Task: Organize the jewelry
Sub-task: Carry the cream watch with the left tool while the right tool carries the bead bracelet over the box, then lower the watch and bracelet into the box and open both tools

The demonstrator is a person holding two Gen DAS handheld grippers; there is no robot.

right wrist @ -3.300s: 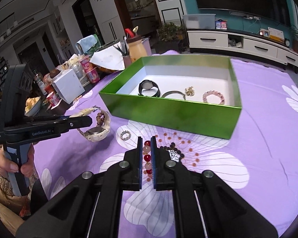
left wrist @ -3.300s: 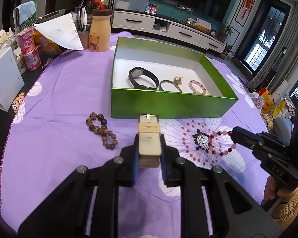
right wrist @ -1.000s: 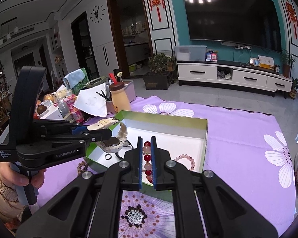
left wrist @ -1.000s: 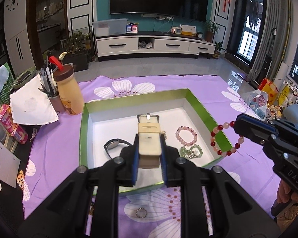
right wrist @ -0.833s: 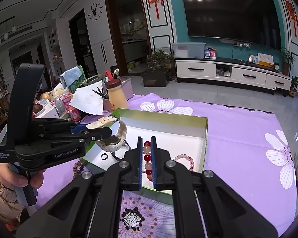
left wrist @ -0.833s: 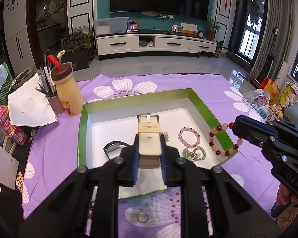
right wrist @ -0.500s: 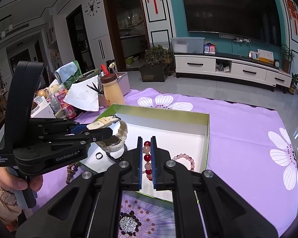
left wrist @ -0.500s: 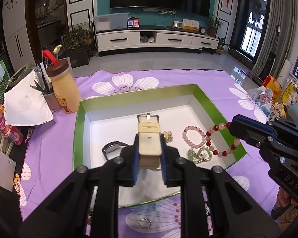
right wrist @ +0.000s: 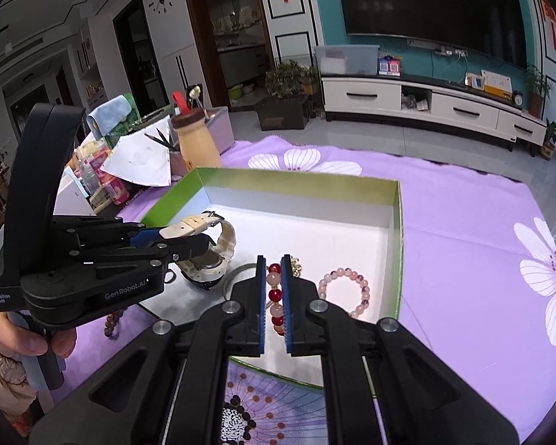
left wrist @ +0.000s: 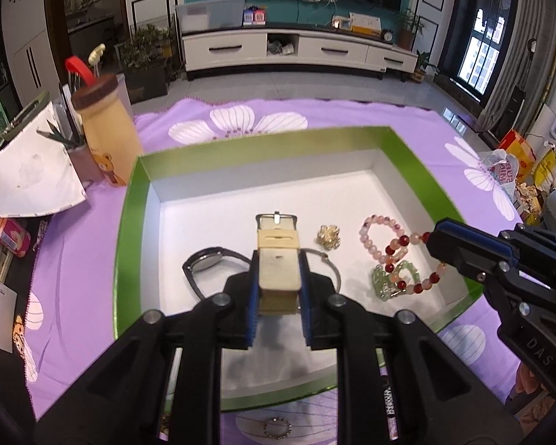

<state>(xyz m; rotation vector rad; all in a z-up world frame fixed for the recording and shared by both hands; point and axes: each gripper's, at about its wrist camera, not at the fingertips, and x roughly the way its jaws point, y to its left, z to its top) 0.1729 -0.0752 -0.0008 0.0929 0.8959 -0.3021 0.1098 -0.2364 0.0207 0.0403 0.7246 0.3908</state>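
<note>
In the left wrist view, the left gripper (left wrist: 278,278) sits at the bottom centre of the frame, its jaws clamped on the cream strap of a wristwatch (left wrist: 278,256) whose buckle points toward the upper part of the frame. It hangs over the white floor of a green box (left wrist: 129,222) that fills the middle of the picture on a purple flowered cloth (left wrist: 74,244). At the right edge, the right gripper (left wrist: 435,243) pinches a red and pink bead bracelet (left wrist: 402,267), whose loop dangles over the box's right part, above a green bracelet (left wrist: 389,282). On the box floor lie a black watch (left wrist: 207,263) left of centre, a thin bangle (left wrist: 330,267) partly hidden by the fingers, a gold ornament (left wrist: 328,237) and a pale pink bead bracelet (left wrist: 374,233). A small ring (left wrist: 277,428) rests on the cloth at the bottom centre, outside the box. A yellow bear bottle (left wrist: 103,129) stands at the upper left.

In the right wrist view, brown beads (right wrist: 113,320) lie on the cloth at the lower left, under the left gripper.
</note>
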